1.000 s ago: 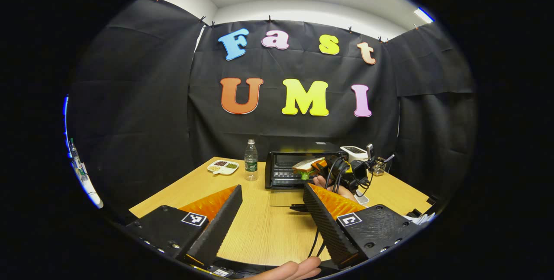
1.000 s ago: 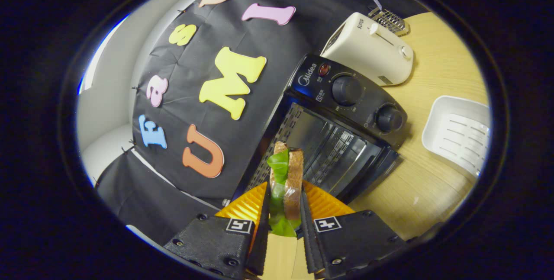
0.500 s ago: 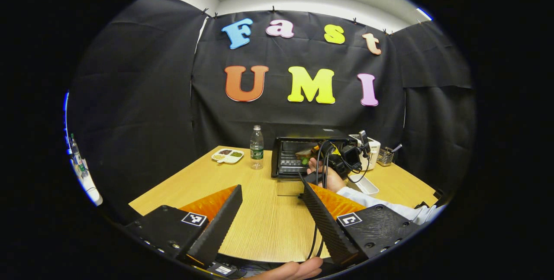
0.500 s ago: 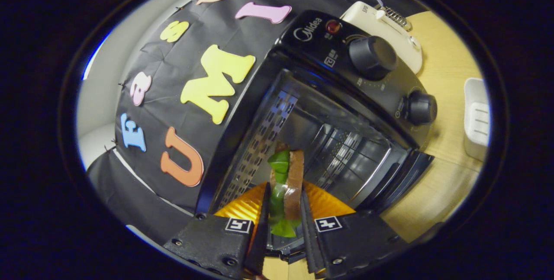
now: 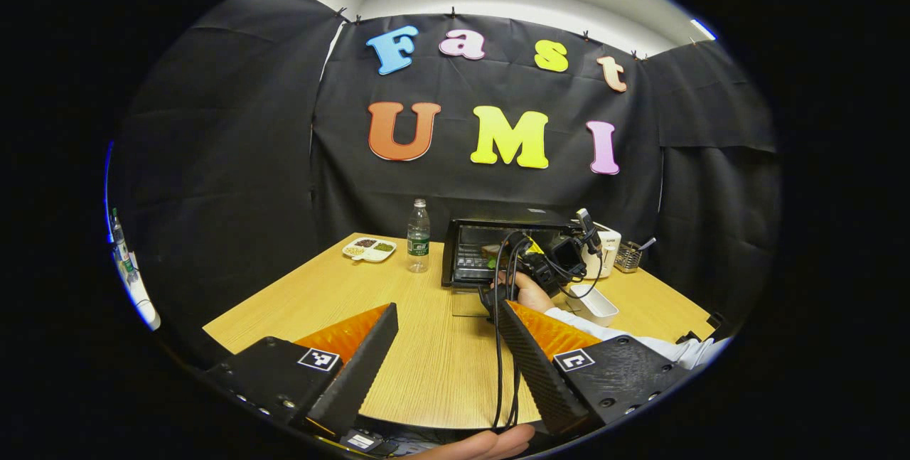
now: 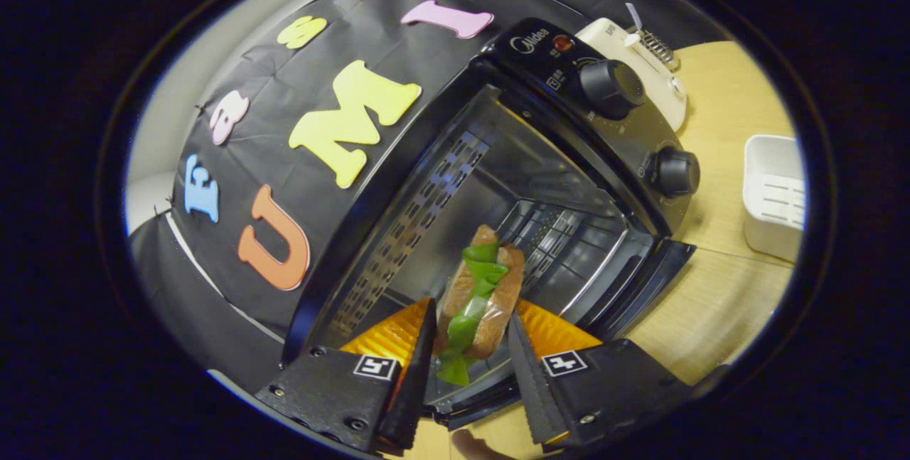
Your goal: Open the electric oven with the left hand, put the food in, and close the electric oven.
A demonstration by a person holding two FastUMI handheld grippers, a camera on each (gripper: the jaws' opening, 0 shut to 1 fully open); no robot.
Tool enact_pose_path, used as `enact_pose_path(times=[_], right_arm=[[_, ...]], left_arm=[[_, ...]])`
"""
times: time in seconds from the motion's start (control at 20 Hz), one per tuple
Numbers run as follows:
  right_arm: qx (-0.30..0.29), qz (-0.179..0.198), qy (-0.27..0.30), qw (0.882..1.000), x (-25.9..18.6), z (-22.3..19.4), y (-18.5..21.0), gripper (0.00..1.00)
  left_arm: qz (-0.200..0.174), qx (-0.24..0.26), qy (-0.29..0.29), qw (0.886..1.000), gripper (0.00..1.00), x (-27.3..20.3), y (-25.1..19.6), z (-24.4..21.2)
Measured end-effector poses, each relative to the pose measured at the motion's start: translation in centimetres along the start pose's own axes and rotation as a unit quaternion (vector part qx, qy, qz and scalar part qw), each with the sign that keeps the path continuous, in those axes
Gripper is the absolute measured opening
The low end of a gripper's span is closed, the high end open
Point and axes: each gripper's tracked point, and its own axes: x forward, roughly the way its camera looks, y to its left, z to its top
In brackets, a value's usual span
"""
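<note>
My right claw (image 6: 469,375), now slack around the sandwich (image 6: 478,303), reaches inside the open oven (image 6: 569,111); left claw (image 5: 444,360) waits open.

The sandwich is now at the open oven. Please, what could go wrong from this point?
1. The right gripper has its fingers spread wider than the sandwich, which leans between them. It may tip or drop crooked on the rack, and the lettuce could slip out.
2. The gripper reaches into the oven over the lowered door; pulling back carelessly could knock the door or drag the sandwich out.
3. The left gripper hangs far from the oven, open, so closing the door needs a long reach across the right arm's cables.
</note>
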Motion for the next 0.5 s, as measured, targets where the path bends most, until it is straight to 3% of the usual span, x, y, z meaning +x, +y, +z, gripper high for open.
enact_pose_path(times=[0.05, 0.1, 0.25, 0.35, 0.45, 0.5], right_arm=[[-0.017, 0.001, 0.002, 1.000, -0.2, -0.2, 0.2, 0.55], [-0.032, 0.006, 0.005, 0.999, -0.4, -0.6, 0.6, 0.72], [-0.103, 0.013, 0.017, 0.994, -0.9, -1.0, 1.6, 0.89], [-0.171, 0.015, 0.045, 0.984, -1.2, -2.1, 2.1, 0.92], [-0.244, 0.020, 0.087, 0.966, -1.7, -3.4, 2.6, 0.92], [-0.278, 0.014, 0.098, 0.955, -1.9, -3.7, 2.3, 0.79]], left_arm=[[0.001, -0.001, -0.001, 1.000, 0.94, -0.1, 0.1, 0.0], [0.001, -0.003, -0.002, 1.000, 0.94, -0.3, 0.3, -0.1], [0.003, -0.009, -0.004, 1.000, 0.94, -0.6, 0.7, 0.0], [0.005, -0.011, -0.005, 1.000, 0.94, -0.8, 0.7, 0.1], [0.008, -0.008, -0.005, 1.000, 0.94, -1.0, 0.7, -0.1], [0.008, -0.005, -0.004, 1.000, 0.94, -0.9, 0.6, -0.1]])
